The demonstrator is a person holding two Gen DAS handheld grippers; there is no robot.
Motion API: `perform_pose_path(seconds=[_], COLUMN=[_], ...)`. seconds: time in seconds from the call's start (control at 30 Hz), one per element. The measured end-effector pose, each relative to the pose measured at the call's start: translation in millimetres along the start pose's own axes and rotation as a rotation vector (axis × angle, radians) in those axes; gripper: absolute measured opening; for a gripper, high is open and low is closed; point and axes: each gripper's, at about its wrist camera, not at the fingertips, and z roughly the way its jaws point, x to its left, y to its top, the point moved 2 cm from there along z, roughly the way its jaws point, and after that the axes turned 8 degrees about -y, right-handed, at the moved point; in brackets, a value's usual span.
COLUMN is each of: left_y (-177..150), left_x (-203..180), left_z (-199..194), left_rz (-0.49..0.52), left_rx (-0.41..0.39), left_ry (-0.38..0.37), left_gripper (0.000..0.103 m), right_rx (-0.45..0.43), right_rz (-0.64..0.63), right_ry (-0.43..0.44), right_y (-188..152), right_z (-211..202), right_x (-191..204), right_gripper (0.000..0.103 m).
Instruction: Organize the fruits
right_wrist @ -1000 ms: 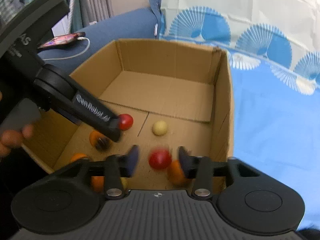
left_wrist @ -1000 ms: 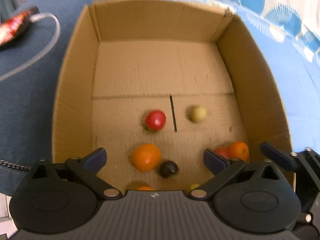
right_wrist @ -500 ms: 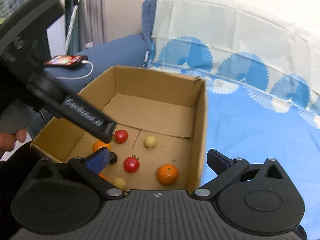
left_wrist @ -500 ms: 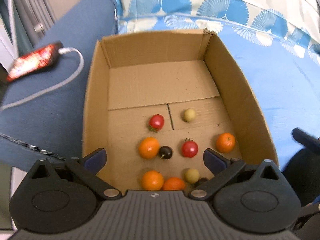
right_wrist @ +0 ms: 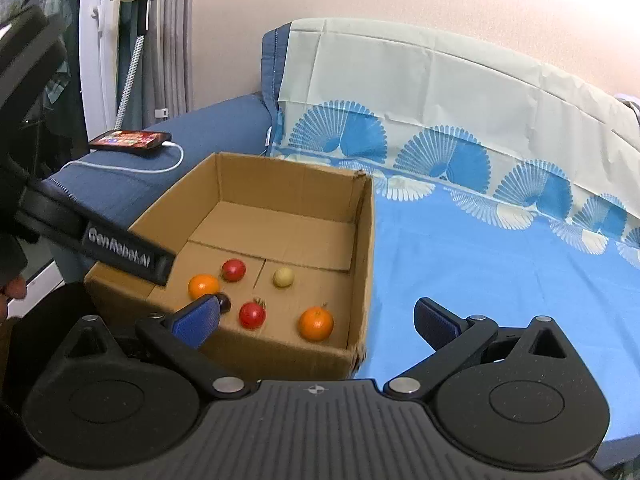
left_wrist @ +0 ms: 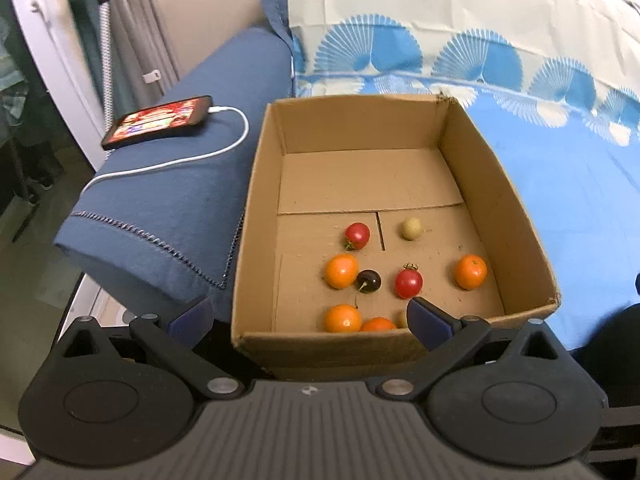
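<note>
From the left wrist camera, the left gripper (left_wrist: 308, 318) has pulled up and back out of the cardboard box (left_wrist: 500, 184) over the last second; a second ago it hung low inside, and now its jaws stand wide apart and empty, hovering just above the near wall. The fruits all lie on the box floor: a red tomato (left_wrist: 357, 235) and a pale yellow fruit (left_wrist: 411, 228) toward the middle, an orange (left_wrist: 341, 271) touching a dark plum (left_wrist: 368, 281), a second red tomato (left_wrist: 409, 283), another orange (left_wrist: 471, 272) near the right wall, and two more oranges (left_wrist: 342, 319) by the near wall, partly hidden. To the box's left a phone (left_wrist: 158, 121) with its white cable (left_wrist: 224, 146) rests on a blue cushion (left_wrist: 168, 216), clear of the work. From the right wrist camera, the right gripper (right_wrist: 316, 322) has likewise withdrawn: a second ago its fingers flanked a red tomato, which now sits free on the floor, and its jaws are spread wide with nothing between them, hovering over the box's near right corner and the blue patterned sheet (right_wrist: 500, 272). The left gripper's arm crosses the box's left edge here. With every fruit in the box and both claws retreating, the collecting looks finished, or nearly so; nothing visibly blocks either claw.
</note>
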Motion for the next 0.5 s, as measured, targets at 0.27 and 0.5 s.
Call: perform_pose_path(seconds=[0.27,0.5], left_y=[-11.1,-14.4], left_x=[-0.1,-1.7], left_z=[-20.5,-26.2], left_rz=[-0.002,0.015], left_rx=[-0.014,-0.036], left_ry=[-0.030,-0.043], left_gripper=[0.103,0.103], right_rx=[-0.060,-0.072], right_rz=[0.040,0.005], right_ry=[-0.058,-0.051], right_y=[3.1,1.9], right_z=[-22.0,-29.1], right_x=[-6.2,1.0], right_gripper=[0.102,0.102])
